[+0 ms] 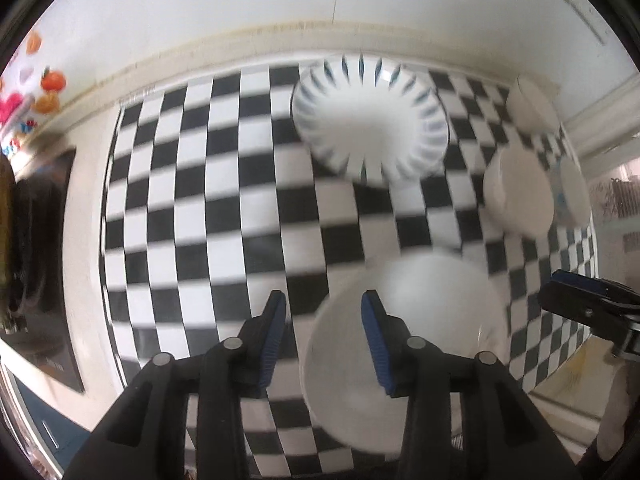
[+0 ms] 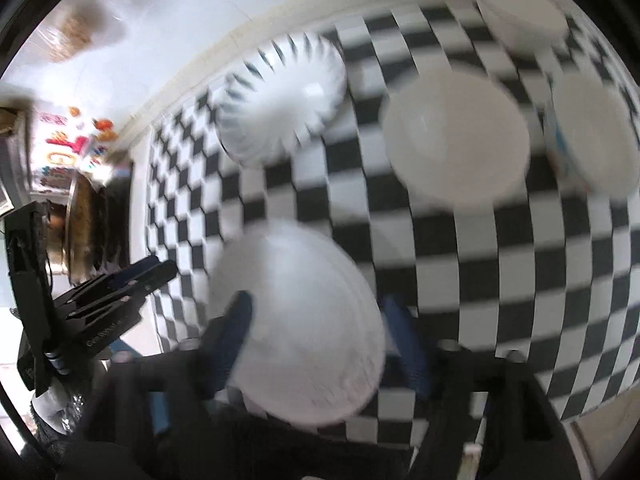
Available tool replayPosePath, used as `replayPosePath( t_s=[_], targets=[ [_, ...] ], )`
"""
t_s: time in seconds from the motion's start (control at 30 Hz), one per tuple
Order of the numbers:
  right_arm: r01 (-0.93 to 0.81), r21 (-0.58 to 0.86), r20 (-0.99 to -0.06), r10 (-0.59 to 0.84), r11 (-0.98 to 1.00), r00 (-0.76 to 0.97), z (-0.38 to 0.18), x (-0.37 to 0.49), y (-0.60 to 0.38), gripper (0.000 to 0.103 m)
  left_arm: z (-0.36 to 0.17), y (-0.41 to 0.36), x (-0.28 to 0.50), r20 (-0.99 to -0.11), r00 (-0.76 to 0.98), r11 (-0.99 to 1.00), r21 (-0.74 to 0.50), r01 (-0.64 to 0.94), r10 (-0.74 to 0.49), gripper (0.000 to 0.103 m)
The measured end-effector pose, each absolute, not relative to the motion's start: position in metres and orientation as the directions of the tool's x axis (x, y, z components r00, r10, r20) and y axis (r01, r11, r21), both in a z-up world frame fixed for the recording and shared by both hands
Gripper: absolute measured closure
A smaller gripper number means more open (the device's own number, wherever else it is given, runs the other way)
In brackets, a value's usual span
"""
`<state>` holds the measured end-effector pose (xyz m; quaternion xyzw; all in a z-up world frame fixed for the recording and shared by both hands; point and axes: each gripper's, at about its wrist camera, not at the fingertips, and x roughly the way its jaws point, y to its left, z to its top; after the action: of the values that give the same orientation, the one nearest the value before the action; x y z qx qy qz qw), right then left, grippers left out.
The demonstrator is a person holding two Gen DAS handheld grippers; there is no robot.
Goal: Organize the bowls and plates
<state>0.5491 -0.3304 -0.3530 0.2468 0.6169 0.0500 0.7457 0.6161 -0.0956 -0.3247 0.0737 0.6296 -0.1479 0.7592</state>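
Note:
A plain white bowl [image 1: 408, 344] sits on the checkered mat near the front; it also shows in the right wrist view [image 2: 304, 316]. My left gripper [image 1: 324, 308] is open above the mat, its right finger over the bowl's left rim. My right gripper [image 2: 320, 320] is open, its fingers on either side of this bowl; it is blurred. A white plate with dark radial stripes [image 1: 372, 120] lies at the back, also seen in the right wrist view [image 2: 280, 100]. Three more white bowls [image 2: 456, 136] [image 2: 592, 136] [image 2: 520, 12] stand at the right.
The black-and-white checkered mat [image 1: 200, 200] covers the counter up to a white wall [image 1: 240, 0]. Colourful magnets [image 1: 44, 80] and dark objects are at the far left. The right gripper's body [image 1: 588, 312] shows at the right edge of the left wrist view.

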Motion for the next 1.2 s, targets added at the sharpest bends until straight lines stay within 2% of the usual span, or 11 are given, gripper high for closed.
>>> replayPosePath(
  t_s=[0.13, 0.3, 0.7, 0.83, 0.87, 0.97, 1.0, 1.03, 1.2],
  targets=[
    [0.216, 0.391, -0.899, 0.322, 0.894, 0.297, -0.327, 0.589, -0.336, 0.029, -0.313, -0.097, 0.651, -0.965, 0.218, 0.955, -0.081, 0.286, -0.148, 0.066],
    [0.260, 0.388, -0.904, 0.311, 0.884, 0.293, -0.331, 0.642, -0.352, 0.029, -0.320, -0.104, 0.707, -0.962, 0.205, 0.954, -0.121, 0.274, -0.181, 0.066],
    [0.332, 0.342, -0.940, 0.321, 0.879, 0.117, -0.425, 0.748, -0.369, 0.032, -0.407, -0.121, 0.786, -0.981, 0.004, 0.958, -0.186, 0.220, -0.192, 0.066],
    [0.345, 0.346, -0.937, 0.339, 0.872, 0.083, -0.445, 0.758, -0.373, 0.043, -0.421, -0.127, 0.796, -0.983, -0.015, 0.955, -0.184, 0.231, -0.186, 0.067],
    [0.350, 0.349, -0.936, 0.344, 0.870, 0.078, -0.449, 0.760, -0.374, 0.045, -0.422, -0.129, 0.798, -0.984, -0.012, 0.956, -0.175, 0.237, -0.178, 0.073],
    [0.364, 0.357, -0.930, 0.363, 0.860, 0.055, -0.461, 0.764, -0.375, 0.064, -0.425, -0.131, 0.799, -0.986, -0.001, 0.956, -0.160, 0.248, -0.164, 0.079],
    [0.371, 0.359, -0.928, 0.371, 0.856, 0.040, -0.467, 0.766, -0.375, 0.078, -0.424, -0.131, 0.800, -0.986, 0.003, 0.955, -0.163, 0.246, -0.169, 0.080],
    [0.374, 0.346, -0.932, 0.362, 0.860, 0.028, -0.470, 0.765, -0.375, 0.084, -0.424, -0.129, 0.800, -0.985, 0.006, 0.956, -0.166, 0.243, -0.173, 0.081],
    [0.366, 0.370, -0.924, 0.380, 0.854, 0.045, -0.469, 0.761, -0.376, 0.088, -0.422, -0.128, 0.797, -0.985, 0.011, 0.957, -0.164, 0.238, -0.171, 0.082]
  ],
)
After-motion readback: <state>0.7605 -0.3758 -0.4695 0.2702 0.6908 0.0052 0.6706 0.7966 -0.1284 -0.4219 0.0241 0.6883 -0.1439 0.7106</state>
